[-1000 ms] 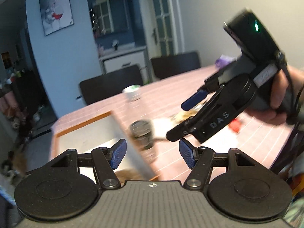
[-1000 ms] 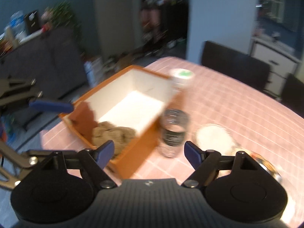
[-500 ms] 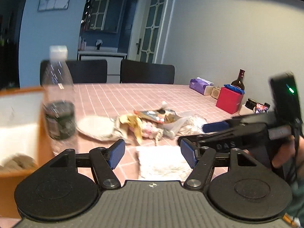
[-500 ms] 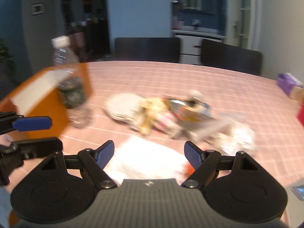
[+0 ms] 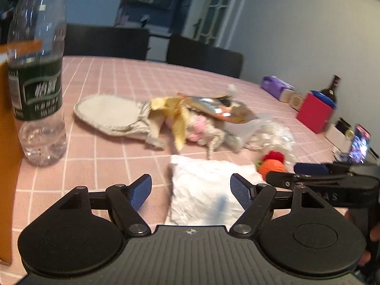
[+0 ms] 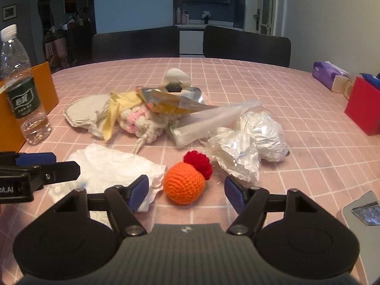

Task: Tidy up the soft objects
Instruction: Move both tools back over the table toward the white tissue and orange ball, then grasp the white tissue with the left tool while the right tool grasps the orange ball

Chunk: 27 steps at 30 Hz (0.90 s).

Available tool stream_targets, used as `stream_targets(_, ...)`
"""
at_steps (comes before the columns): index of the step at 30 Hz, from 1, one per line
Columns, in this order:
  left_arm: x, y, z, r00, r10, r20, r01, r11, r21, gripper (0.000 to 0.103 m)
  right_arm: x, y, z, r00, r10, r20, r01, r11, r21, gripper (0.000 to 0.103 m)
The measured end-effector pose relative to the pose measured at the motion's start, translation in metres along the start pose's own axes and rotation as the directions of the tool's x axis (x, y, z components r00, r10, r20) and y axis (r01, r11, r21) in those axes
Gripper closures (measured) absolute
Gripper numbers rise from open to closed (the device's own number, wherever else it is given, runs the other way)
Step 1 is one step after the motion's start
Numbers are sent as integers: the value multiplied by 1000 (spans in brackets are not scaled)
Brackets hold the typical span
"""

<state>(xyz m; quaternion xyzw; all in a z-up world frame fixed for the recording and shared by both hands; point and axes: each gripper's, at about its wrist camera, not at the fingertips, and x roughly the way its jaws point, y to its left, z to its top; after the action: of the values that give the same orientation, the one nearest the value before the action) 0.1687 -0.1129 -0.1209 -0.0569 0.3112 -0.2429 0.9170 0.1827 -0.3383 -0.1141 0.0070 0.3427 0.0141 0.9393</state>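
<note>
The orange box (image 6: 45, 87) is seen at far left on the table (image 6: 237, 76). The white tissue (image 5: 204, 187) is framed by the left gripper (image 5: 191, 190), fingers wide; the crocheted orange ball (image 6: 184, 182) by the right gripper (image 6: 186, 187), equally wide. Closing is judged next.

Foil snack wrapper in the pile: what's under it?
The foil snack wrapper lies on a pink-and-white crochet piece, with a yellow cloth at its left end and a clear plastic sleeve at its right. Whatever lies deeper is covered.
</note>
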Motion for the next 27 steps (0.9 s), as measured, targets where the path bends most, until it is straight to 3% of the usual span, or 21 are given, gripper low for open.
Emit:
stream_targets(2, 10, 5, 1, 1000, 15, -16, -15, 999, -37, 15, 6, -1, 1, 1000, 18, -4, -18, 1000, 20, 33)
stream_targets(4, 16, 7, 2, 1000, 5, -23, -6, 998, -57, 14, 12, 0, 2, 1000, 26, -6, -26, 999, 27, 40)
stream_targets(6, 21, 5, 2, 999, 2, -40, -4, 999, -49, 14, 18, 0, 3, 999, 41, -14, -40, 999, 34, 60)
stream_targets(7, 23, 2, 1, 999, 1, -48, -3, 999, -38, 14, 20, 0, 3, 999, 50, -20, -49, 998, 41, 62)
stream_targets(13, 27, -14, 1, 999, 32, -32, -29, 994, 107, 14, 19, -1, 1, 994, 108, -16, -108, 993, 44, 62)
stream_targets(16, 24, -27, -1, 999, 50, -7, -47, 967, 250, 14, 18, -8, 2, 991, 133, -26, -131, 988, 84, 62)
stream_targets(19, 24, -41, -6, 998, 63, -4, -56, 909, 414, 14, 18, -11, 2, 987, 155, -33, -151, 983, 103, 62)
stream_targets(21, 28, -45, -6, 996, 74, -42, -48, 893, 449, 14, 17, -10, 2, 986, 166, -36, -161, 981, 107, 62)
stream_targets(27, 34, -24, 5, 985, 41, -167, 9, 958, 288, 12, 17, -9, 2, 980, 196, -38, -190, 974, 126, 62)
